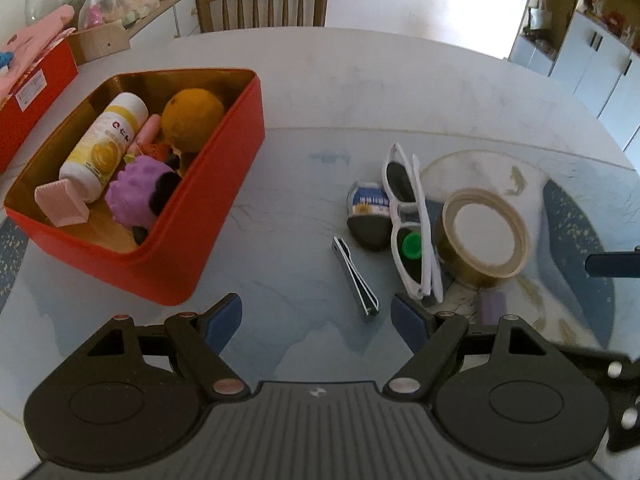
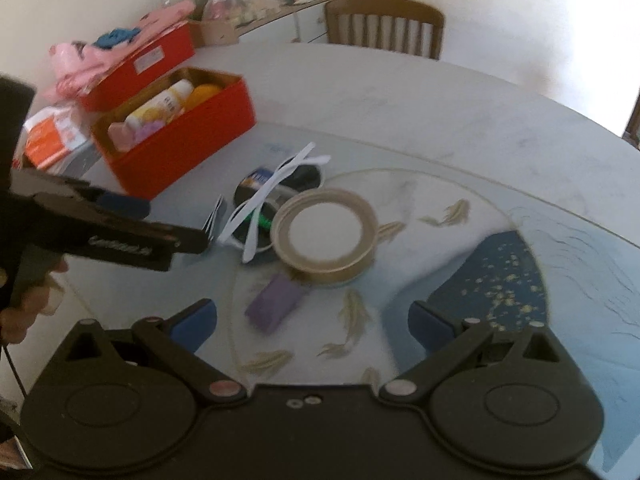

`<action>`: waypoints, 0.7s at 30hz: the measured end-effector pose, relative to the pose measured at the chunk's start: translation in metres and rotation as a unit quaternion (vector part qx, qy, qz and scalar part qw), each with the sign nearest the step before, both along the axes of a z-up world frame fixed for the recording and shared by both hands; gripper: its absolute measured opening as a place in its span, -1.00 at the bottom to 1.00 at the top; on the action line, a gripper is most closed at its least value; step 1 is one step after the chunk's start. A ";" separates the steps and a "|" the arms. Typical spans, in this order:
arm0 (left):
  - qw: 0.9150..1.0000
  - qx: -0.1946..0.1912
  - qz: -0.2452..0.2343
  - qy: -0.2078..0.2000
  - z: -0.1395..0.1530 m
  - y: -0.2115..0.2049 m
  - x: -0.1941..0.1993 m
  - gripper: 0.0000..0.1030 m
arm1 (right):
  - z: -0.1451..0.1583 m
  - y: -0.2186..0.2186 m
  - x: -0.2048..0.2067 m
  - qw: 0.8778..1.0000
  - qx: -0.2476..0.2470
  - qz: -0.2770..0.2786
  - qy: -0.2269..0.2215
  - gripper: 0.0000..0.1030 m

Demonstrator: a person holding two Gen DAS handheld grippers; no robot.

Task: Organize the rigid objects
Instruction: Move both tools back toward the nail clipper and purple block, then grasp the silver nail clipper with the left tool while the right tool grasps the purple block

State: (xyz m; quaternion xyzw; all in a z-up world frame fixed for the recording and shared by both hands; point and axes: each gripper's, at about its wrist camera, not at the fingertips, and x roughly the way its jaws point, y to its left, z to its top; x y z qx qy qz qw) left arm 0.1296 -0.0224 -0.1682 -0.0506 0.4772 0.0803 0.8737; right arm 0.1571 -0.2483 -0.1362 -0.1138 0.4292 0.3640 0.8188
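We hold both tools above the table (image 1: pixel 400 80) with nothing in either. Our left tool (image 1: pixel 316 318) has its fingers spread wide, and the metal nail clipper (image 1: pixel 355 276) lies just ahead of the gap, so we judge it the likeliest next pick. Our right tool (image 2: pixel 312 322) is spread just as wide, and the small purple block (image 2: pixel 274 304) sits close in front of it, near its left finger.

The red box (image 1: pixel 224 184) stands open to the left, so we read it as the collecting place. It already holds a white bottle (image 1: pixel 105 142), an orange ball (image 1: pixel 194 118), a purple knobbly ball (image 1: pixel 140 188) and a pink comb-like piece (image 1: pixel 62 204).

What remains loose is clustered to the right of it. The white sunglasses (image 1: pixel 412 220) lie across a small dark container (image 1: pixel 370 216) and over something with a green cap (image 1: pixel 412 246), touching both. The tape roll (image 1: pixel 484 232) sits just beside them on its side face. The sunglasses probably need lifting before what lies under them. The clipper is thin and flat, so it may slip on the glossy surface.
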 end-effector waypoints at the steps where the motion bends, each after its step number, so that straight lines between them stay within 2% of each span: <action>1: 1.000 0.001 0.003 0.001 -0.002 0.000 0.001 0.58 | -0.002 0.002 -0.001 1.000 -0.002 0.004 -0.001 0.96; 10: 1.000 0.015 0.013 0.004 -0.012 -0.012 0.003 0.58 | -0.013 0.020 -0.005 1.000 -0.012 0.021 -0.014 0.68; 15: 1.000 0.016 0.016 -0.001 -0.013 -0.016 0.004 0.57 | -0.019 0.027 -0.003 1.000 -0.016 0.020 -0.010 0.42; 17: 1.000 0.017 0.017 -0.003 -0.013 -0.017 0.004 0.52 | -0.019 0.029 -0.002 1.000 -0.014 0.015 -0.008 0.32; 20: 1.000 0.020 0.014 -0.009 -0.012 -0.020 0.005 0.30 | -0.021 0.030 -0.002 1.000 -0.011 0.008 0.001 0.06; 21: 1.000 0.022 0.011 -0.010 -0.011 -0.022 0.005 0.20 | -0.021 0.031 -0.002 1.000 -0.012 0.007 -0.001 0.05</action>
